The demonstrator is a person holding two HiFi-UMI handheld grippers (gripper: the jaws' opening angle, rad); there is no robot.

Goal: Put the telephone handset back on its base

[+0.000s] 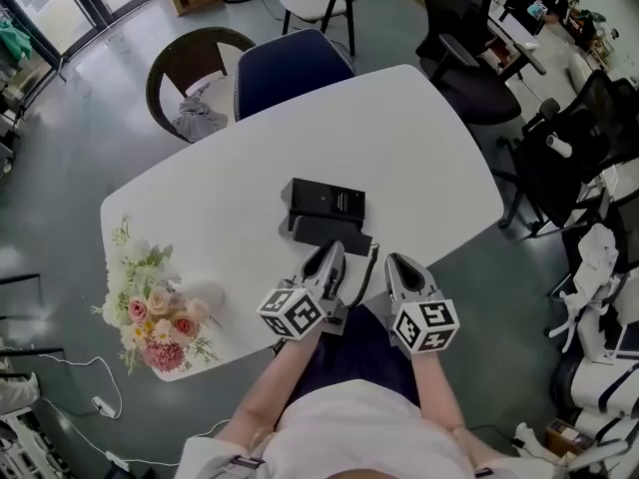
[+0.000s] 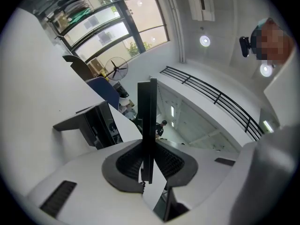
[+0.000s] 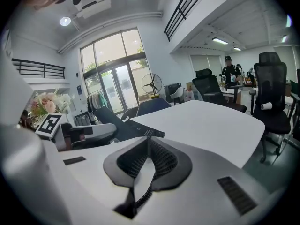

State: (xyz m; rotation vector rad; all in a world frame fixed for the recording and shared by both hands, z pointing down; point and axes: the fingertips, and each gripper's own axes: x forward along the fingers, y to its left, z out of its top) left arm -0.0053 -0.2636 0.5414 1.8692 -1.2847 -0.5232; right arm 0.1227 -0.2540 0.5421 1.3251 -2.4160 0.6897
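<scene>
Telephone handset point(image 1: 347, 235): black, off its base point(image 1: 327, 200), just in front of it at the near edge of the white table point(image 1: 419, 138), apparently clamped edge-on in left gripper point(image 1: 334, 250); right gripper point(image 1: 396, 260) closed, empty; seating on base outstanding.

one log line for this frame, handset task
stage: handset off base | left gripper: shut on handset | right gripper: shut, empty | base: on table

Readable text: none in any view.
Telephone base point(image 1: 327, 201): pale label strip on its top, too small to read.
Marker cubes point(image 1: 292, 312), near side of the base: black-and-white squares, no letters.
</scene>
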